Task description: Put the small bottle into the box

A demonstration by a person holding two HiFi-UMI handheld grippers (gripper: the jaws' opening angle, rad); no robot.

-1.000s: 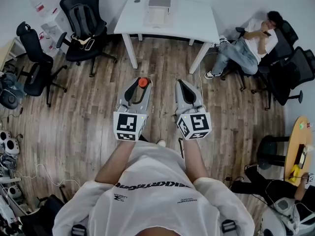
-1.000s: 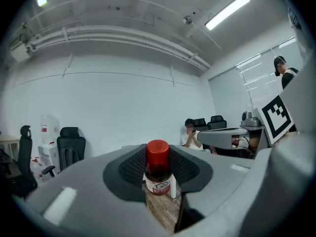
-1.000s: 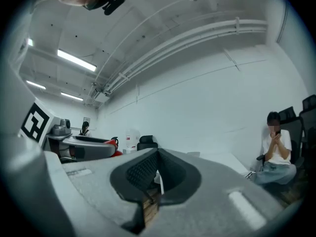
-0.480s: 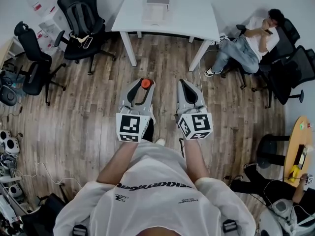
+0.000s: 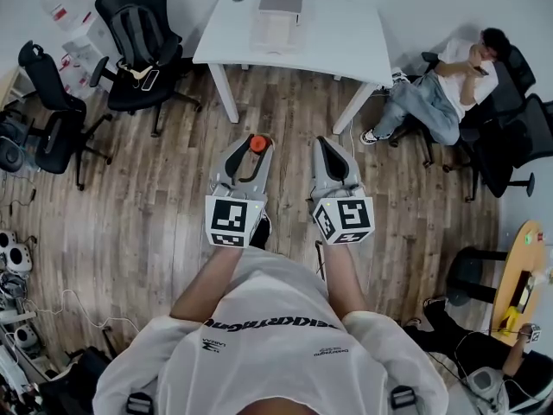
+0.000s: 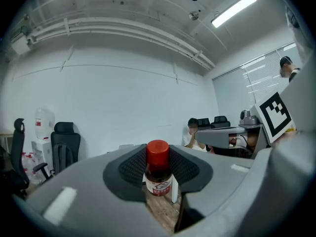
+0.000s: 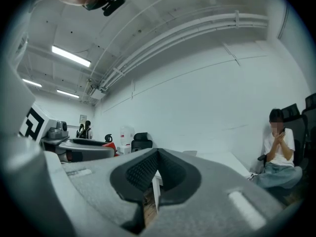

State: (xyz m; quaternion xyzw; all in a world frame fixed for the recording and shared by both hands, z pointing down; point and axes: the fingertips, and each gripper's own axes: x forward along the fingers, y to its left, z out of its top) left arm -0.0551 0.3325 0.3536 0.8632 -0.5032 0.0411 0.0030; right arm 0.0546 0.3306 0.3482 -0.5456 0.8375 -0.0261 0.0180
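Left hand-held gripper (image 5: 248,154) clamps the small bottle (image 6: 158,174), red cap up, mid-frame above the floor (image 5: 155,206). Right hand-held gripper (image 5: 333,158) narrow, empty. Carry step. Next: reach the bench (image 5: 337,41) at upper centre, locate the box, lower the bottle in.

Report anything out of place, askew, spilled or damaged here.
Nothing stands out. The small bottle sits upright with its red cap on, clamped in the left tool, and no spill shows. The right tool is shut and empty.
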